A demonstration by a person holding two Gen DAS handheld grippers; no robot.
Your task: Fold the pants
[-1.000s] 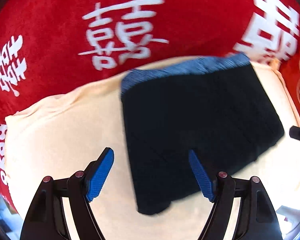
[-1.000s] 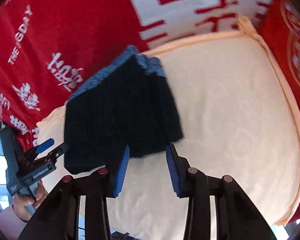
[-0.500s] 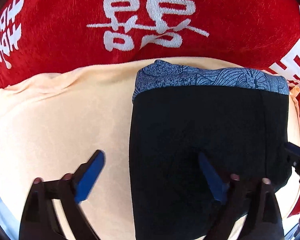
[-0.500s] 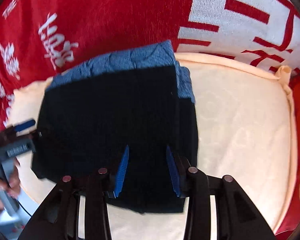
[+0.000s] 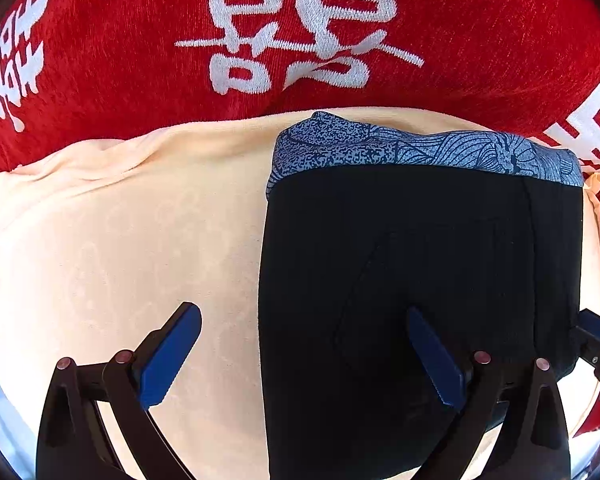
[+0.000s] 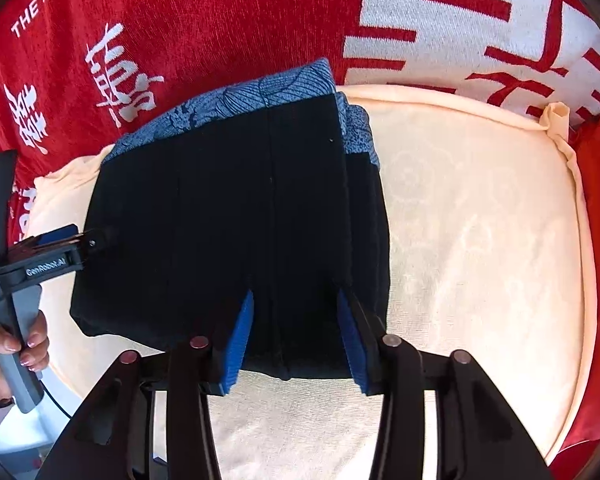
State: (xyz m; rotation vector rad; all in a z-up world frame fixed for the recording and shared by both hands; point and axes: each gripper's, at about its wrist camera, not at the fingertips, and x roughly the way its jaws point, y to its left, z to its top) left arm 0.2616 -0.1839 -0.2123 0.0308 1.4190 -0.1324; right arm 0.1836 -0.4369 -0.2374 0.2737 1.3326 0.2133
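The pants (image 5: 420, 280) are black with a blue patterned waistband (image 5: 420, 152), folded into a flat rectangle on a cream cushion (image 5: 120, 240). They also show in the right wrist view (image 6: 228, 220). My left gripper (image 5: 304, 328) is open, its jaws straddling the pants' left edge, one finger over the cushion and one over the cloth. My right gripper (image 6: 296, 312) is open over the pants' near right part, empty. The left gripper shows at the pants' left edge in the right wrist view (image 6: 60, 248).
A red cover with white characters (image 5: 300, 40) rises behind the cushion and wraps both sides (image 6: 180, 40). The cushion's piped edge (image 6: 576, 168) runs along the right. A hand (image 6: 24, 344) holds the left gripper's handle.
Both grippers have moved in closer over the folded pants. The pants lie in the same place and stay folded. Both grippers stay open.
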